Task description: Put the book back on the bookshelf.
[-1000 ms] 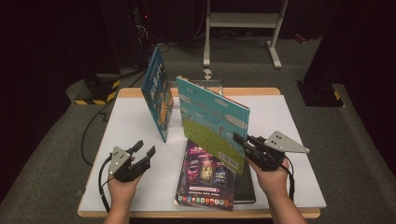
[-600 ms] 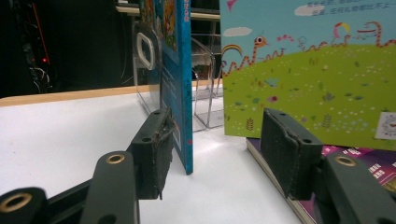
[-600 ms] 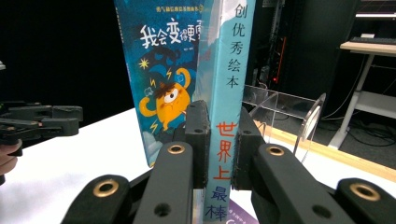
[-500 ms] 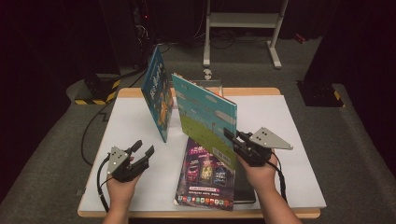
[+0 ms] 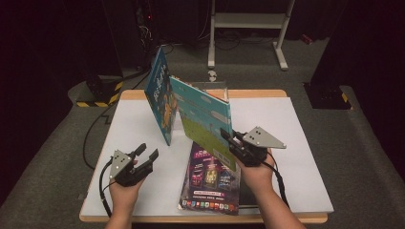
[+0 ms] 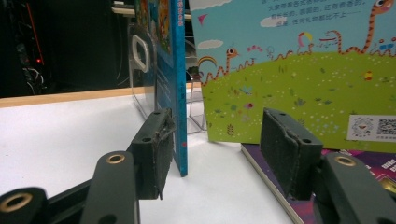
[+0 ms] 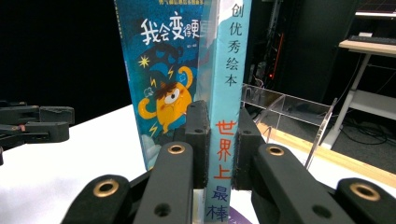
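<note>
My right gripper is shut on the spine of a light-blue picture book with a green meadow cover, holding it upright and tilted above the table. In the right gripper view both pads press the spine, with the gripper pointing along it. Just left of it, a dark blue book stands leaning in a clear acrylic stand; its orange monster cover faces me. My left gripper rests open near the front left, jaws apart and holding nothing, close to the blue book's spine.
A purple book lies flat near the front edge on top of a dark book. The white mat covers the wooden table. A white metal frame stands behind the table on the grey floor.
The right gripper has carried the light-blue book leftwards, closer to the standing blue book. The left gripper has stayed where it was.
</note>
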